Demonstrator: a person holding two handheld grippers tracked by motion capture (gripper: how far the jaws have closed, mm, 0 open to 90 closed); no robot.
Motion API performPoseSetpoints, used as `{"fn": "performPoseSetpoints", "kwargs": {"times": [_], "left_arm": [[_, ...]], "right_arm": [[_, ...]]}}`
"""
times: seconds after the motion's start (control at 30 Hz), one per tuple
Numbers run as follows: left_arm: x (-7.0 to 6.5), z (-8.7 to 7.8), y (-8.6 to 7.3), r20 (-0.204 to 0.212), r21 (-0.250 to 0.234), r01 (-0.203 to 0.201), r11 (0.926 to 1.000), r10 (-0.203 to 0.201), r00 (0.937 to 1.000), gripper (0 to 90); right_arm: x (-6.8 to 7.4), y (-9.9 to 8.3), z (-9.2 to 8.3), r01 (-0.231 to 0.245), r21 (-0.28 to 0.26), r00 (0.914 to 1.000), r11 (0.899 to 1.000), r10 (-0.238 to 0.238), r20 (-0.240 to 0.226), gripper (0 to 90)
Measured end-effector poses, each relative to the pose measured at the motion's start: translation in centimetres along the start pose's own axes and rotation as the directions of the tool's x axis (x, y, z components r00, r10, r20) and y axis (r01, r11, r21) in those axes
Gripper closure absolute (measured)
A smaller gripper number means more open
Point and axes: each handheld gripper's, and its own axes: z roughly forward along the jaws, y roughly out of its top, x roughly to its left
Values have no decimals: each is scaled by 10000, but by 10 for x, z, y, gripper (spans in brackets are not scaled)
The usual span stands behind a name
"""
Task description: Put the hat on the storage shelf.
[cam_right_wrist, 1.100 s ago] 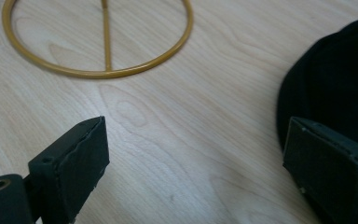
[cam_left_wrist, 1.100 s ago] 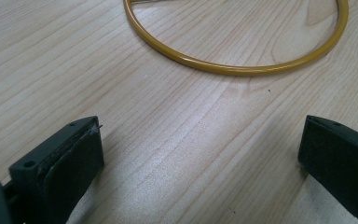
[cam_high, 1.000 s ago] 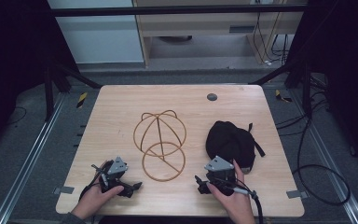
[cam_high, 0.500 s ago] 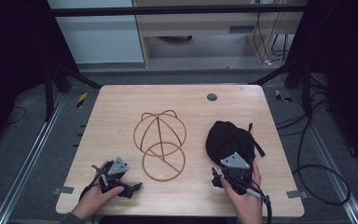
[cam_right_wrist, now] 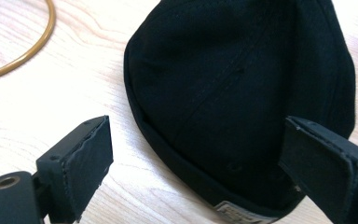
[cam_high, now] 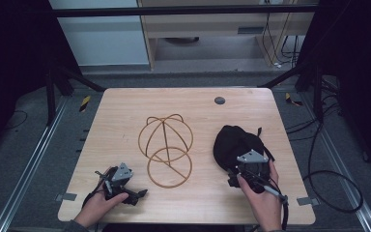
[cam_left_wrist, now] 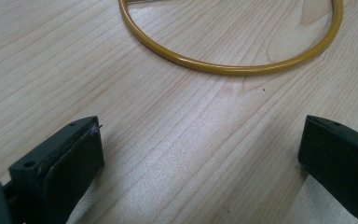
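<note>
Matt black cloth cap (cam_right_wrist: 242, 93); glossy yellow wire frame (cam_left_wrist: 233, 69); pale wood-grain table (cam_high: 125, 125)

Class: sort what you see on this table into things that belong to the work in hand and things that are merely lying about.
Belonging to the work:
black cap, at the open right claw
yellow wire stand, ahead of the open left claw

Lying about:
small dark disc near the far edge of the wooden table

no readable text anywhere; the black cap (cam_right_wrist: 242, 93) has a small woven tag (cam_right_wrist: 233, 212) at its rim, but the lettering on it is too blurred to make out.
</note>
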Motion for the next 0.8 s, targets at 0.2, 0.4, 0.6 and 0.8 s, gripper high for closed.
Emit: {"fn": "performPoseSetpoints", "kwargs": {"times": [0.2,0.4,0.6,0.8], "left_arm": [[-1,0,0,-12,1,20,10000,-20,10000,0],[-1,0,0,-22,6,35,10000,-35,10000,0],[-1,0,0,-11,-4,61,10000,-61,10000,0],[-1,0,0,32,-8,17,10000,-17,10000,0]], "right_arm": [[-6,25,-3,1083,947,9929,9896,-1031,-587,71],[-21,51,-1,1804,1901,9797,9651,-1592,-1216,139],[-44,74,0,1721,2233,9764,9594,-1361,-1679,167],[-62,95,0,1771,2351,9687,9557,-1271,-2132,254]]}}
